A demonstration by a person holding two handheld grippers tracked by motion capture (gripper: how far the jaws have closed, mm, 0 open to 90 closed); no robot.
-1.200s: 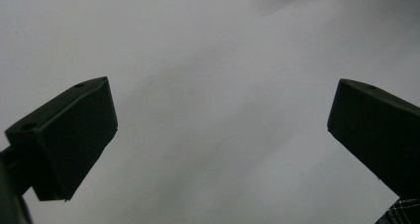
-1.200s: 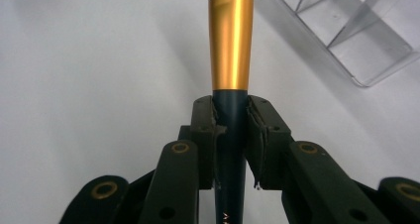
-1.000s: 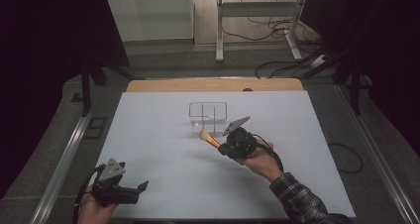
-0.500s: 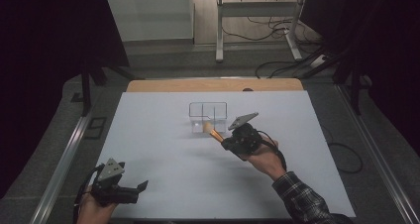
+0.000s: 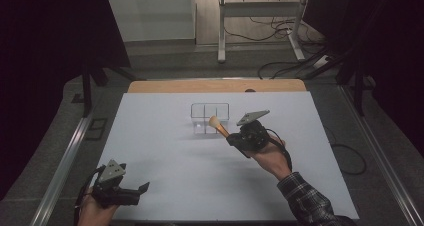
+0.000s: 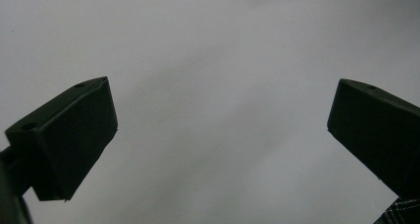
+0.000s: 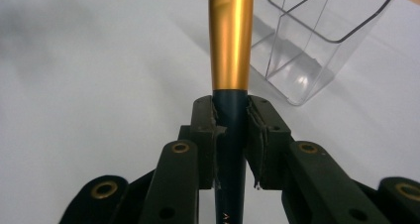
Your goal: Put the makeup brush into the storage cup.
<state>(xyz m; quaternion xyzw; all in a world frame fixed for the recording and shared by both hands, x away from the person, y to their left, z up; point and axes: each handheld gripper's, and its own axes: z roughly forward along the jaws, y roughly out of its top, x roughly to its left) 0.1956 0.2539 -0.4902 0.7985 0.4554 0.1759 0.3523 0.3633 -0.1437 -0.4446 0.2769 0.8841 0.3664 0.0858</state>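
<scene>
- Makeup brush (image 7: pixel 231 40): held in the right gripper (image 7: pixel 231 135), whose jaws are clamped on the dark blue handle just below the gold ferrule; the pale bristle head (image 5: pixel 214 121) points towards the clear two-compartment holder (image 5: pixel 210 117) and sits just in front of its near wall.
- Handling, as judged: light and rigid along handle and ferrule, soft at the bristles. The lacquered handle and polished ferrule look smooth, so slip or rotation under a light pinch is a fair risk.
- Grip point, as judged: the present hold on the handle close to the ferrule is sound, as it keeps the head end short and steerable. Bristles should not be pinched; they would splay and give no control.
- Holder: thin transparent plastic, standing upright on the white surface (image 5: pixel 200 186); it looks light enough to slide or tip if the brush knocks its rim.
- Left gripper (image 5: pixel 135 192): well apart from the holder, at the near left of the surface, jaws wide apart with nothing between them, as the left gripper view confirms.
</scene>
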